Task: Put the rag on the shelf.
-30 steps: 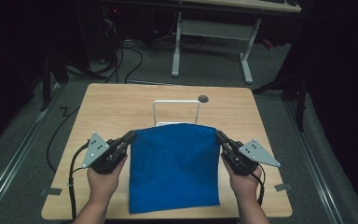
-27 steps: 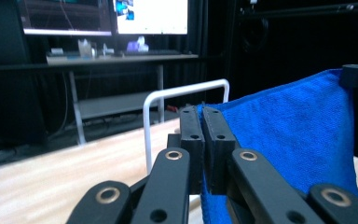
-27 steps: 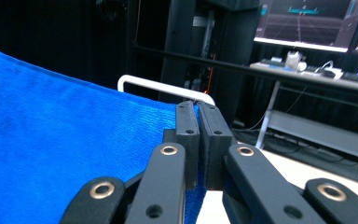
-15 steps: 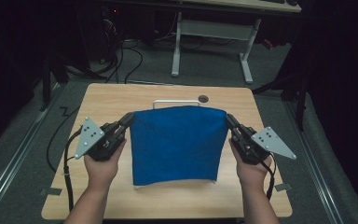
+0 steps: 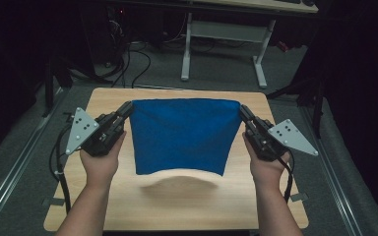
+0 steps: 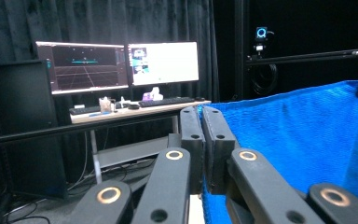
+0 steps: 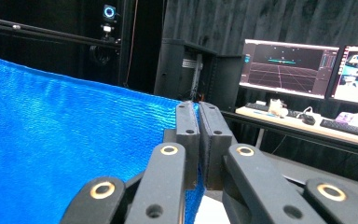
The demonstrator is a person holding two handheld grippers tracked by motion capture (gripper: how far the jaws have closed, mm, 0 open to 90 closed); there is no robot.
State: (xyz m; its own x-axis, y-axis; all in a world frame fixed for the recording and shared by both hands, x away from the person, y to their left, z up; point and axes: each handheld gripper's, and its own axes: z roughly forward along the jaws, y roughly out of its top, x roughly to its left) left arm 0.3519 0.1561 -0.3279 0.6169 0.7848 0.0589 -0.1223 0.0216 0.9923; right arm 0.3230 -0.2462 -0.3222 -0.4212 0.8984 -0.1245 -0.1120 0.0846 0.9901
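Holding a blue cloth [image 5: 184,132] up by both top corners, stretched out over the wooden table [image 5: 128,206].

Starting at the left: left gripper [image 5: 126,107] pinching the cloth's top left corner, jaws pressed together on the fabric, same thing showing up close in the left gripper view [image 6: 202,122]. Moving to the middle: cloth hanging spread flat between the two grippers, top edge pulled fairly straight, bottom edge curving a bit and dangling clear of the tabletop, casting a soft shadow on the wood. Over on the right: right gripper [image 5: 242,111] clamping the top right corner, jaws squeezed tight on the cloth [image 7: 193,119]. Monitors [image 7: 289,67] glowing on a desk in the background.
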